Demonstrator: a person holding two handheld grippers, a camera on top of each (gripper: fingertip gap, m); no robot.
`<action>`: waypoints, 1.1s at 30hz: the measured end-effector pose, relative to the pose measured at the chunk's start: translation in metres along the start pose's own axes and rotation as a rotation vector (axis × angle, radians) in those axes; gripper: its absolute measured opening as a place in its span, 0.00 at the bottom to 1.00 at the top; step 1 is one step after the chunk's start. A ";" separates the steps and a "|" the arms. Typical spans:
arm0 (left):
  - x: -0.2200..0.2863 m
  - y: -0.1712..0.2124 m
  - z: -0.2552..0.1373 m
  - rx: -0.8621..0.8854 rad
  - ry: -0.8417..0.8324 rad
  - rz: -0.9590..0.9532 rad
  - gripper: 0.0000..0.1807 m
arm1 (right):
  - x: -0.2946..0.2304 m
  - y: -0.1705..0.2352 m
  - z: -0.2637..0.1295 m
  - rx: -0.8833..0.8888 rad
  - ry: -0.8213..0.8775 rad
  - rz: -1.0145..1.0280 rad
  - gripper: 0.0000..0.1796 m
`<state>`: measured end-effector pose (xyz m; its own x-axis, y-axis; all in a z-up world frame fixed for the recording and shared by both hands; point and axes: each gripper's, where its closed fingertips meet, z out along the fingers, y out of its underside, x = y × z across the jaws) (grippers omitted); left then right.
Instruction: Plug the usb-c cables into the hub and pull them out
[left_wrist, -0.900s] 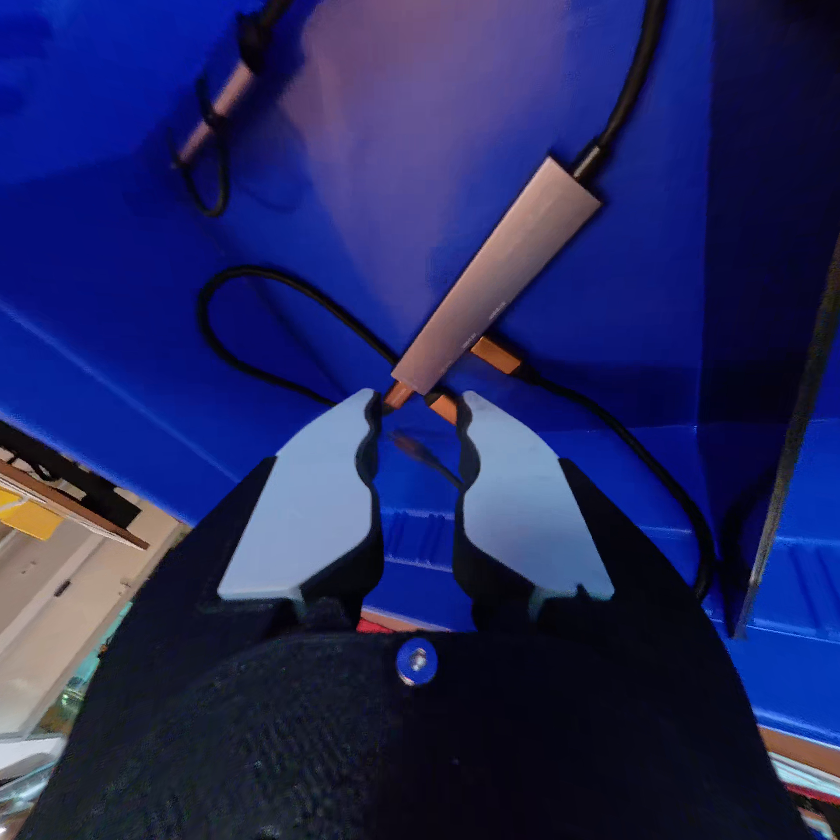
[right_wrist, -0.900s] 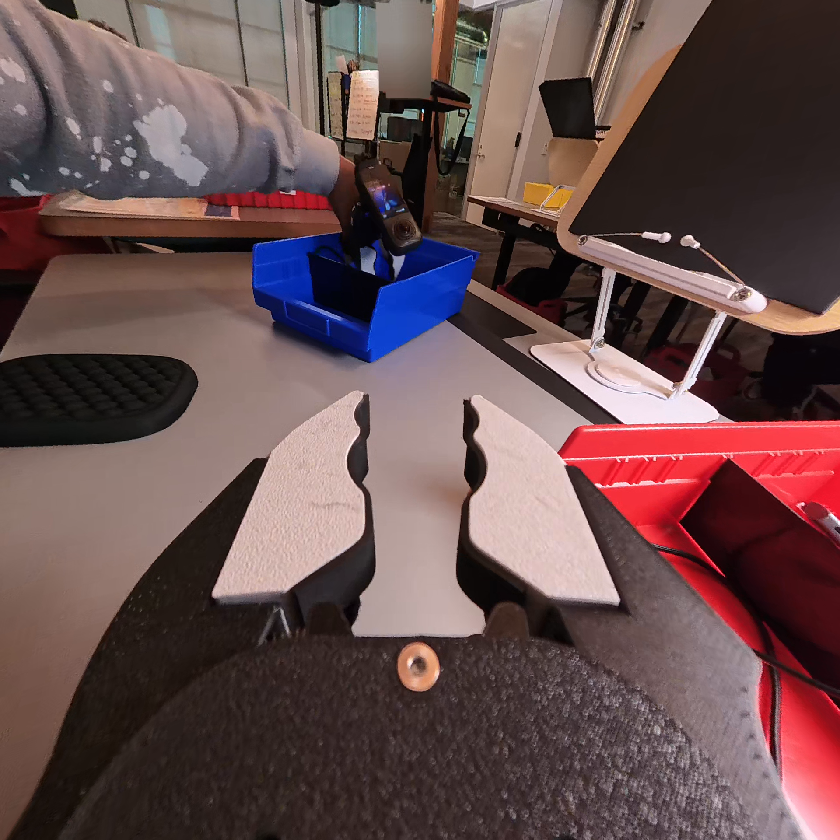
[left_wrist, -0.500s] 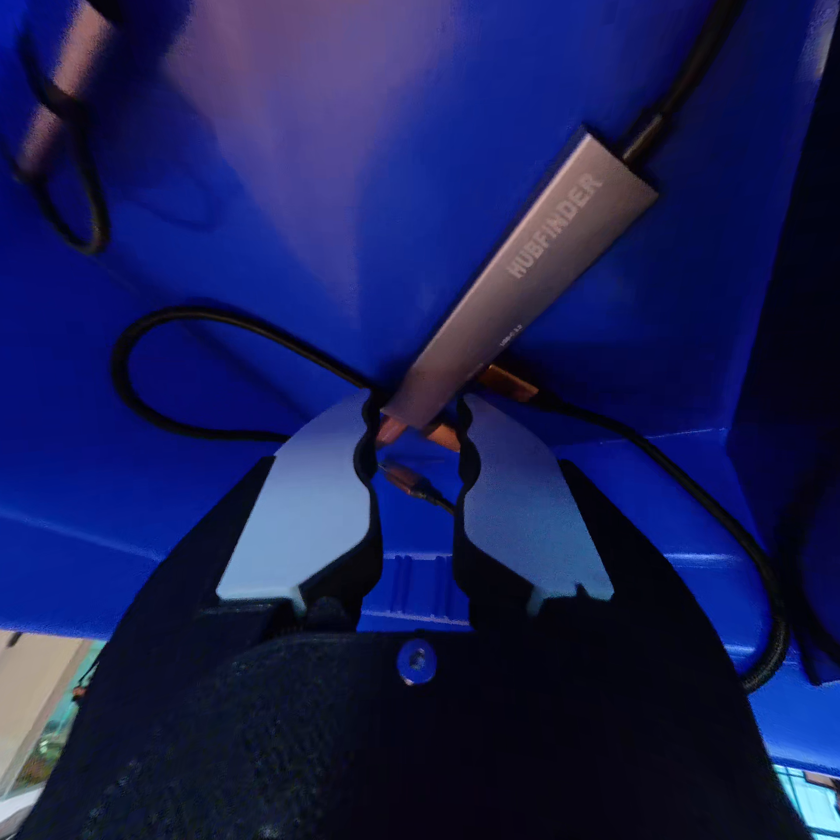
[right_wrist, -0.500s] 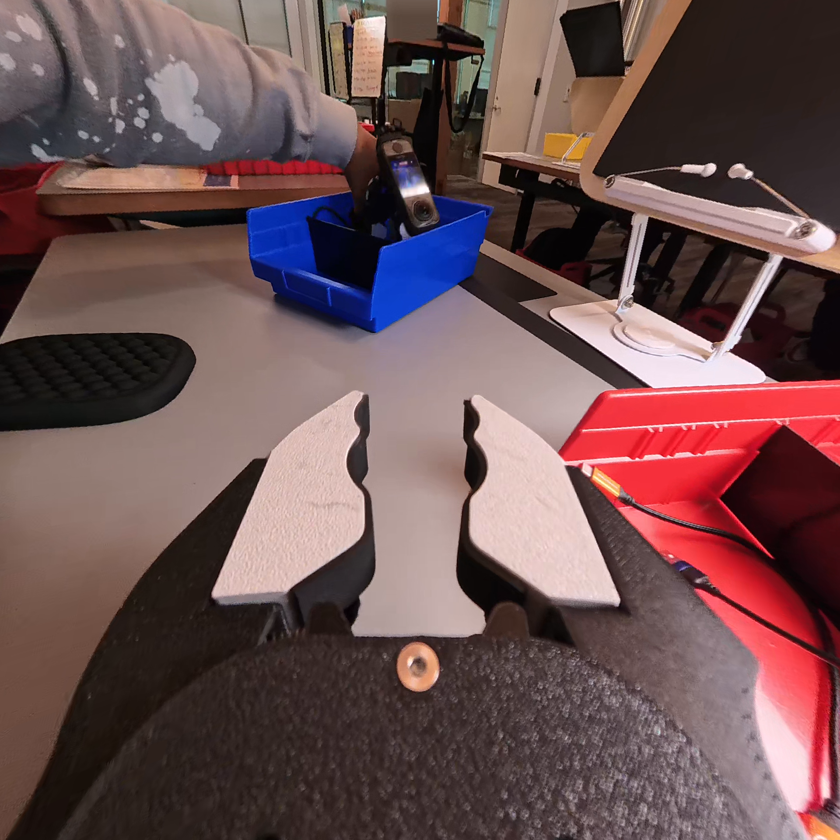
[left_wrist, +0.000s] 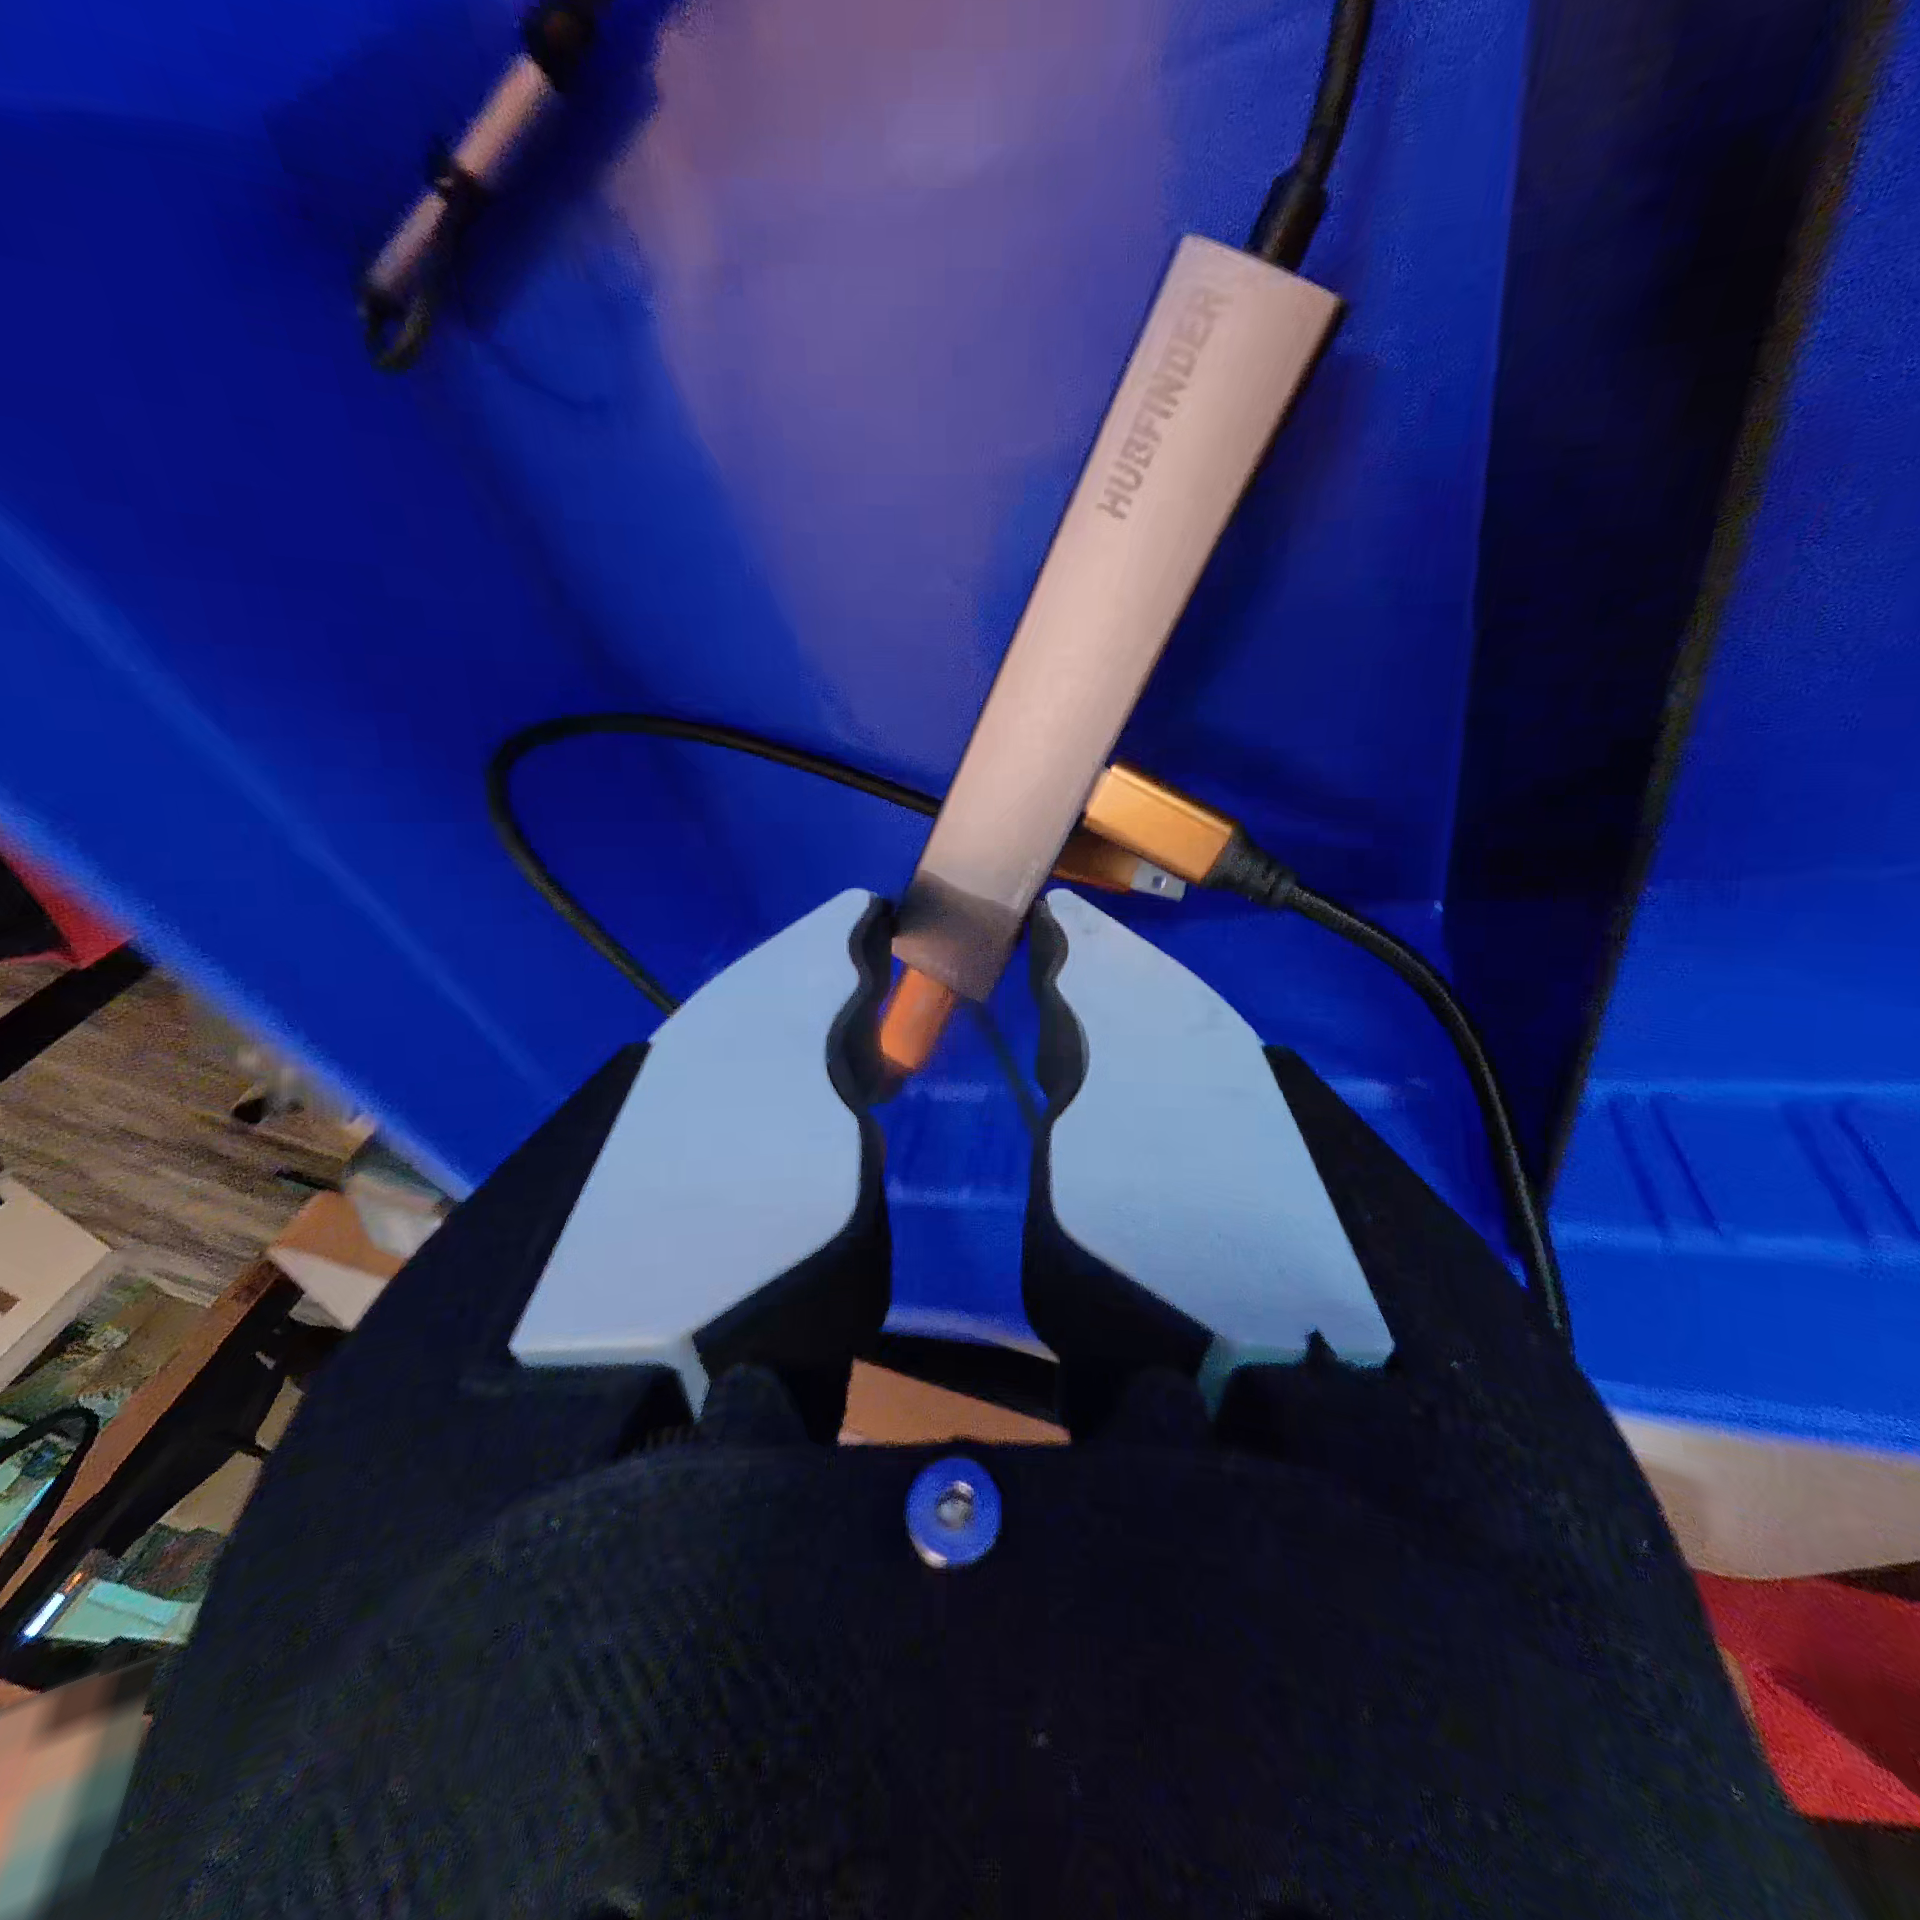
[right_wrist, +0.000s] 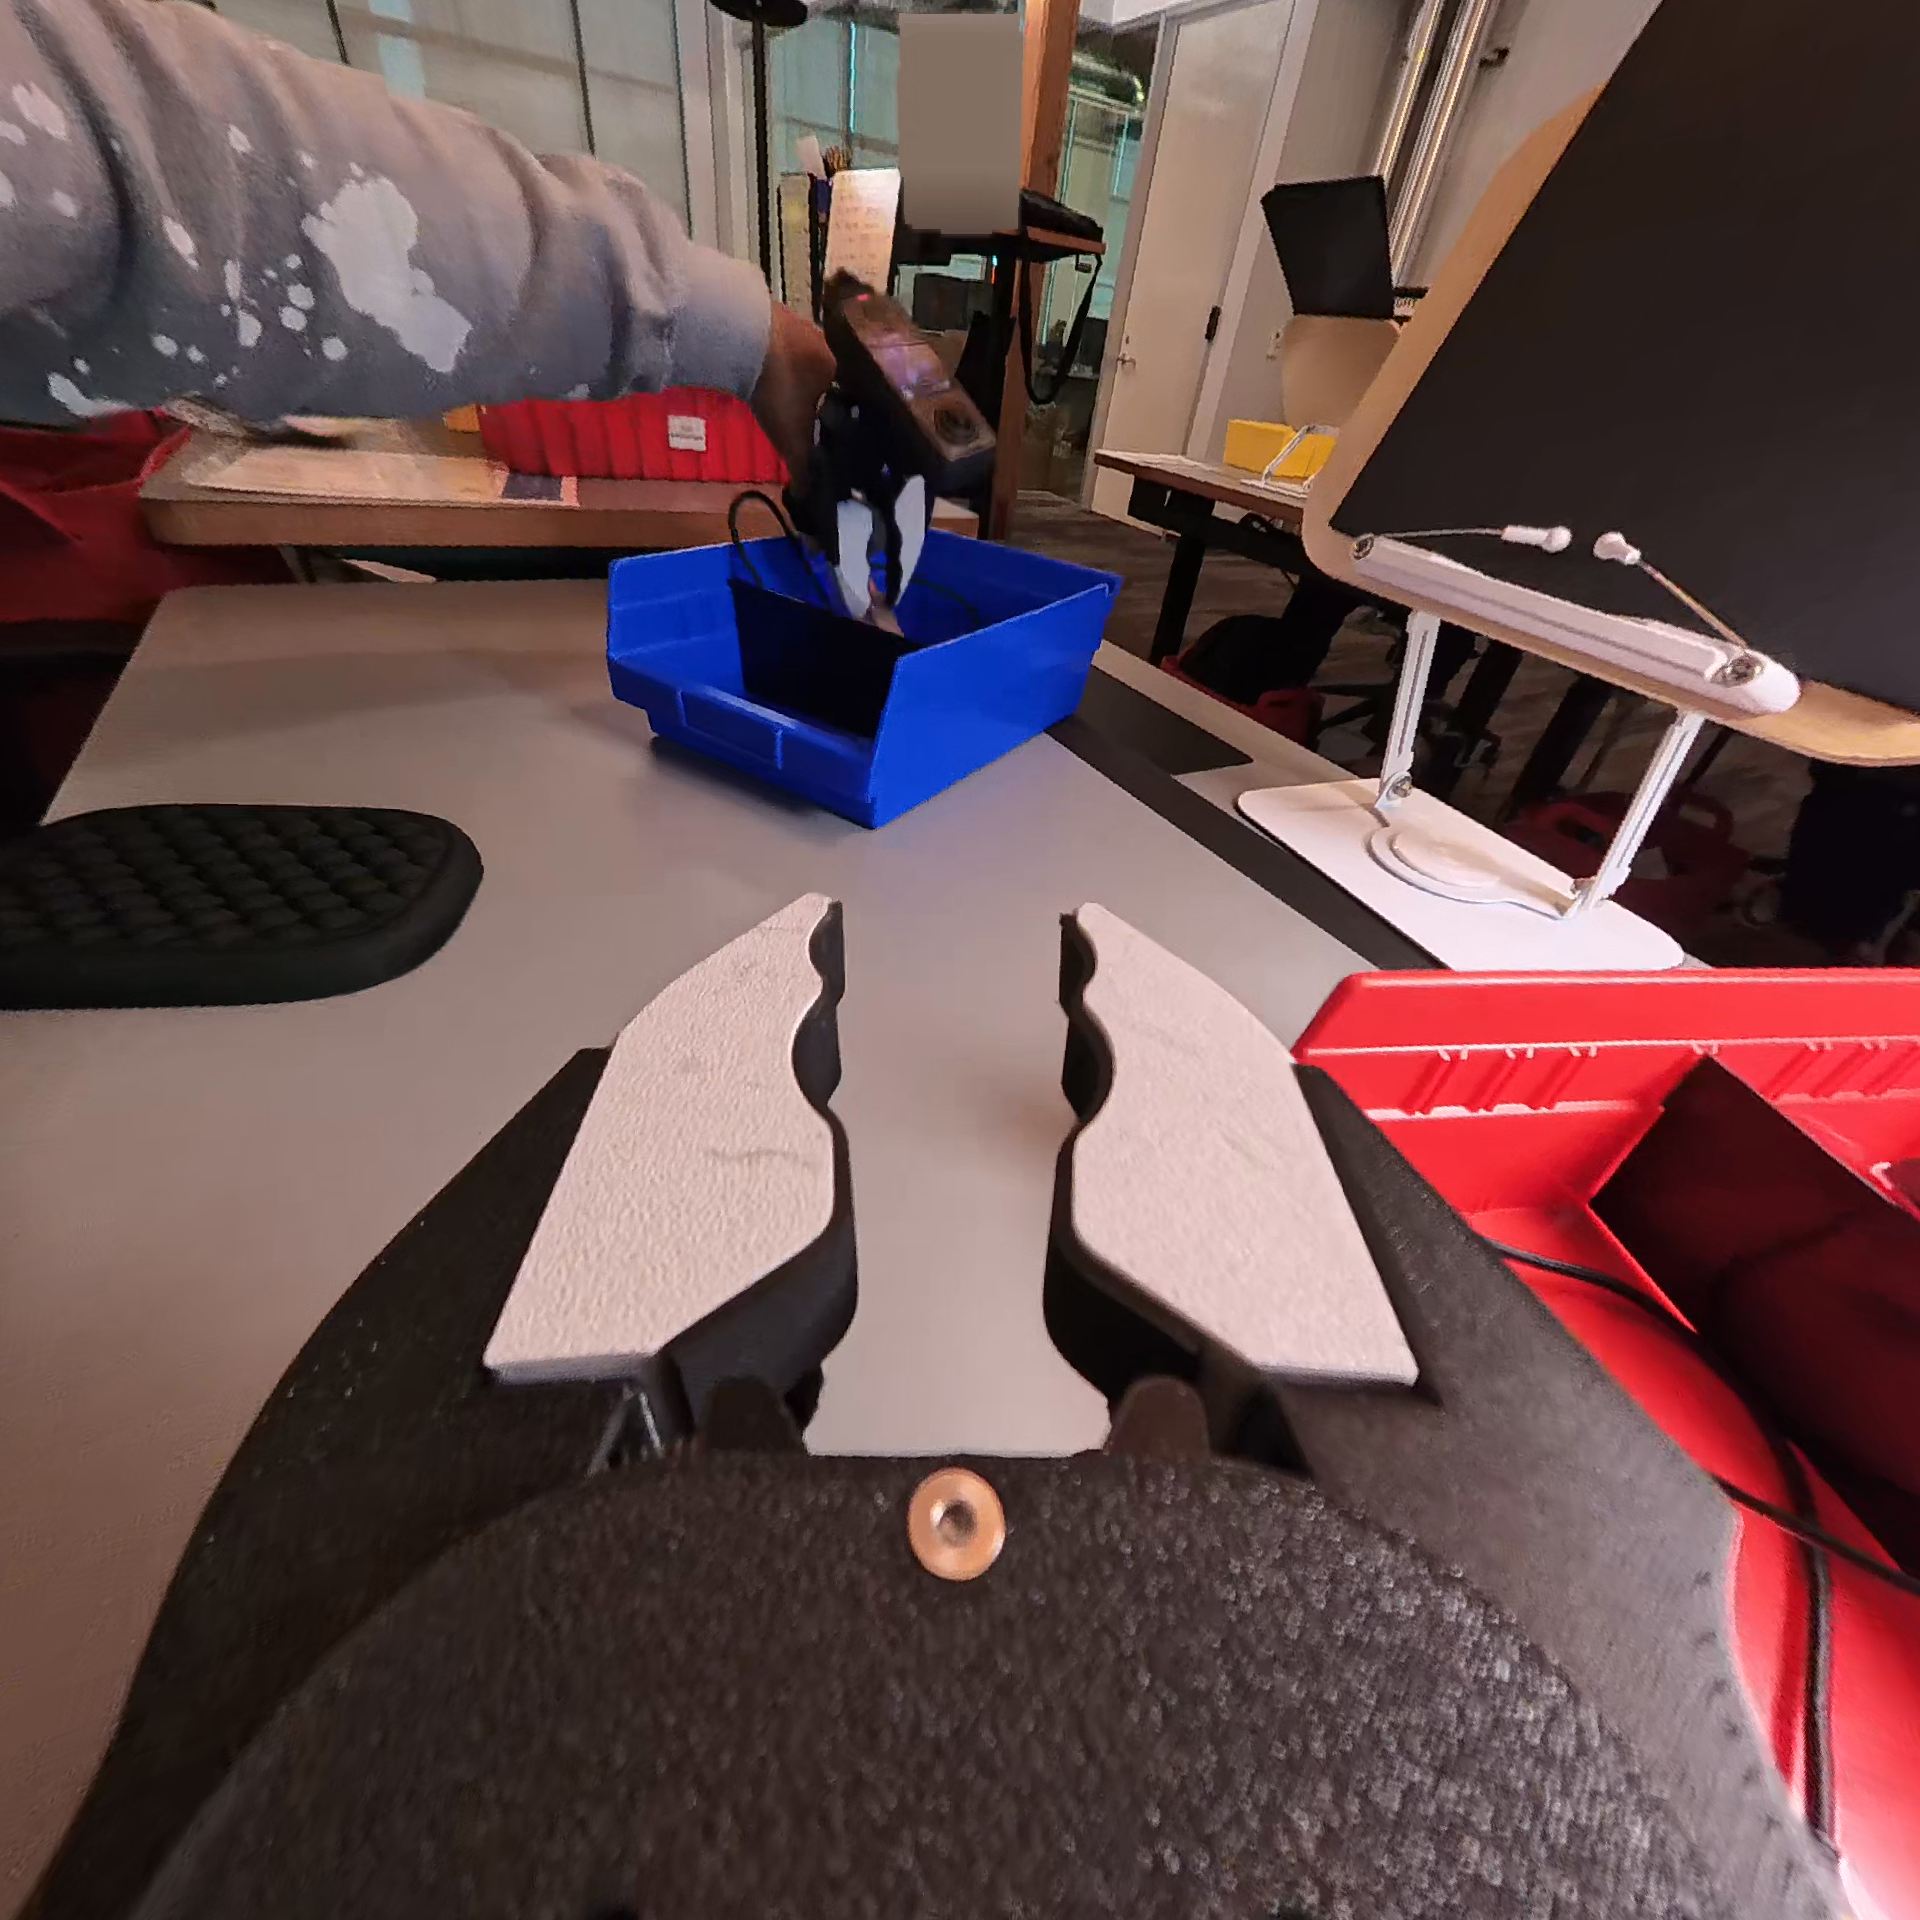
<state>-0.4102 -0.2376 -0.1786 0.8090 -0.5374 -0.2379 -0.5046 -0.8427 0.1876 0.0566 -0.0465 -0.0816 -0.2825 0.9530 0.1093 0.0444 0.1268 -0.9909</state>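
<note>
Left wrist view: we see left gripper (left_wrist: 956, 935) fingers clamping the hub (left_wrist: 1117, 582) end, over the blue bin (left_wrist: 312, 520).
Orange plugs (left_wrist: 1148, 836): beside the hub.
Right gripper (right_wrist: 951, 961): fingers apart, empty, above grey table (right_wrist: 623, 883).

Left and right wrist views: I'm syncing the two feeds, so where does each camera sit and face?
Left wrist view: on the left gripper, looking down into the blue bin at the hub held between its fingers.
Right wrist view: on the right gripper, low over the table; fingers apart.
Shared: the blue bin, left gripper.
</note>
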 end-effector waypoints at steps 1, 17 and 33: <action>-0.003 0.002 -0.012 0.012 -0.019 -0.010 0.14 | -0.001 -0.002 0.000 0.003 -0.001 -0.007 0.22; -0.022 0.000 -0.158 0.160 -0.254 -0.048 0.12 | -0.025 -0.025 0.014 0.003 -0.051 -0.110 0.22; 0.011 -0.070 -0.288 0.726 -0.503 -0.044 0.05 | -0.018 -0.102 0.099 0.104 0.008 -0.191 0.21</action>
<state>-0.2796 -0.1753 0.0801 0.6900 -0.3102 -0.6540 -0.6813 -0.5834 -0.4421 -0.0376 -0.1037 0.0101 -0.2686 0.9167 0.2959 -0.1084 0.2764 -0.9549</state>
